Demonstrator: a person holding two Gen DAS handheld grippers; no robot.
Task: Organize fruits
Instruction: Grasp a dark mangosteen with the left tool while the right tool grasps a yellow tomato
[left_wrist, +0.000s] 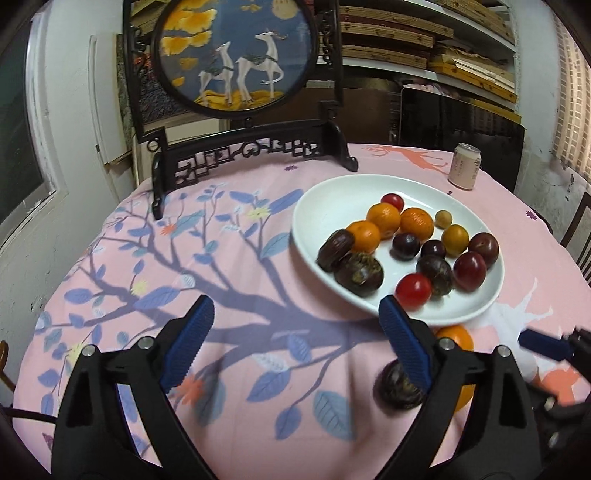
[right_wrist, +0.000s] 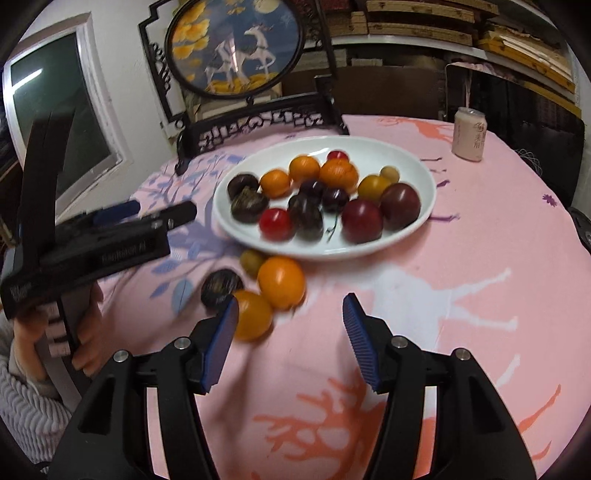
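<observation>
A white oval plate (left_wrist: 332, 206) (right_wrist: 413, 173) holds several fruits: oranges, dark plums, red tomatoes, yellow ones. On the pink cloth in front of the plate lie loose fruits: an orange (right_wrist: 281, 282), a yellow-orange fruit (right_wrist: 255, 317), a dark fruit (right_wrist: 221, 286) and a small olive fruit (right_wrist: 252, 261). In the left wrist view the dark fruit (left_wrist: 395, 387) and an orange (left_wrist: 456, 338) show beside the right finger. My left gripper (left_wrist: 295, 339) is open and empty over the cloth. My right gripper (right_wrist: 291, 325) is open and empty, just right of the loose fruits.
A carved dark stand with a round deer picture (left_wrist: 236, 51) stands at the table's back. A pale drink can (left_wrist: 464, 166) (right_wrist: 470, 133) stands at the back right. A dark screen (left_wrist: 461, 122) stands behind the table. The left gripper's body (right_wrist: 92, 243) shows at left.
</observation>
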